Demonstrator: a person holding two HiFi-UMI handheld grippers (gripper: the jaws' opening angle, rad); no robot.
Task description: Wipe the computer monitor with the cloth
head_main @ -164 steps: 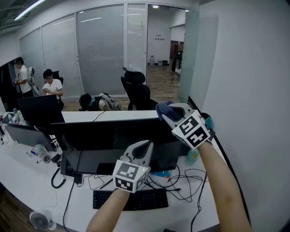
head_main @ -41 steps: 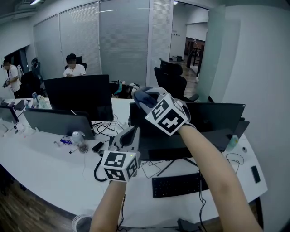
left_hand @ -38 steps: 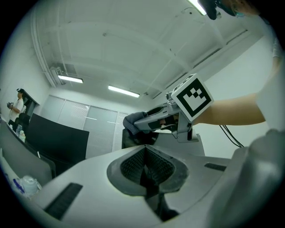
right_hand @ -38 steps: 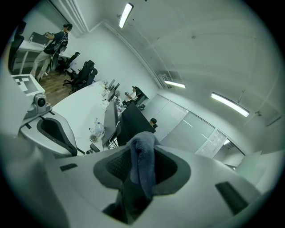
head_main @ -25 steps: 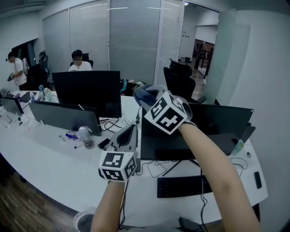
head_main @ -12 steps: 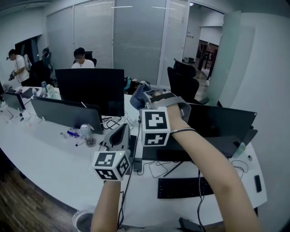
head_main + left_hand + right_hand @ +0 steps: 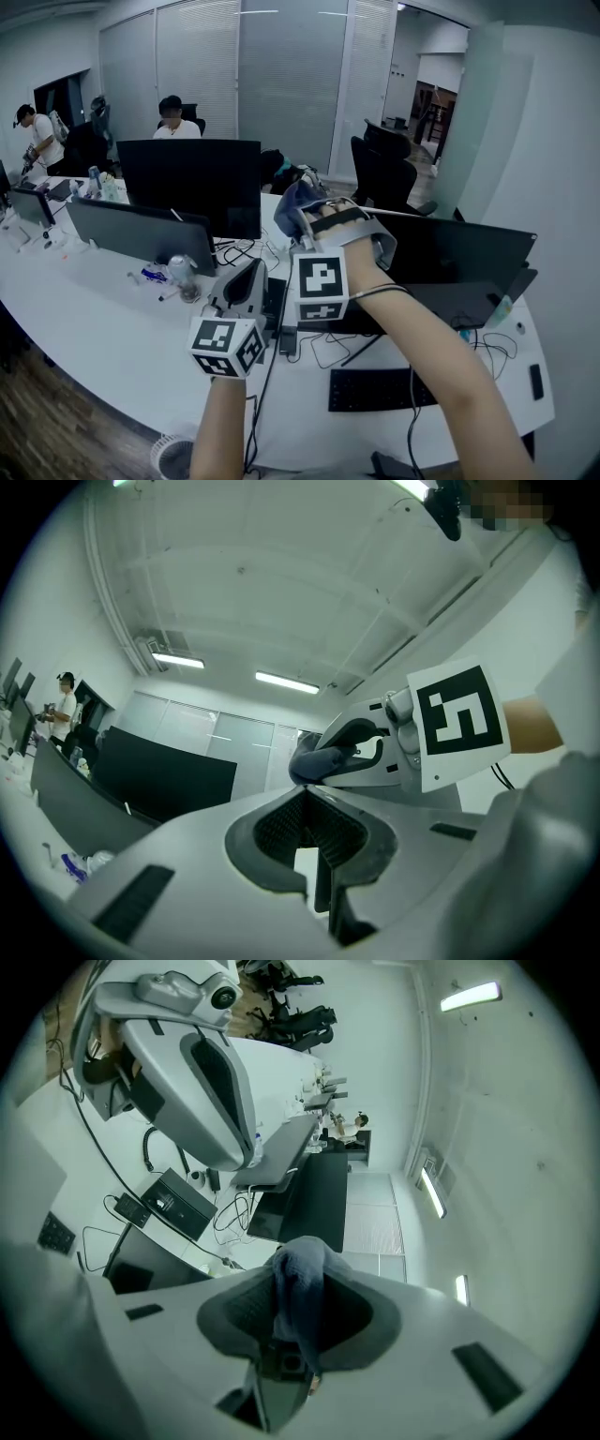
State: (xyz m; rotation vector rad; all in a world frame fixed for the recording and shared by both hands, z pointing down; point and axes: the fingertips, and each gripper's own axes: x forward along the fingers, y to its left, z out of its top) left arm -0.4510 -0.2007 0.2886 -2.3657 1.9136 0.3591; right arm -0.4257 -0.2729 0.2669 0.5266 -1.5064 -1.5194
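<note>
Since half a second ago the right gripper (image 7: 302, 208) has edged slightly rightward at the upper left corner of the wide black computer monitor (image 7: 459, 258), and its marker cube now squarely faces the head camera. A long white desk (image 7: 84, 328) carries the screen. The left gripper (image 7: 251, 274) hangs lower, near the monitor's left edge, its jaws pressed together on nothing. The right jaws pinch a crumpled blue-grey cloth (image 7: 292, 199), held at that top corner; contact with the panel cannot be confirmed. To wipe well, probably lead with the cloth's soft bulge, keep the hard jaw tips off the screen, press lightly, and sweep across in overlapping level passes.
</note>
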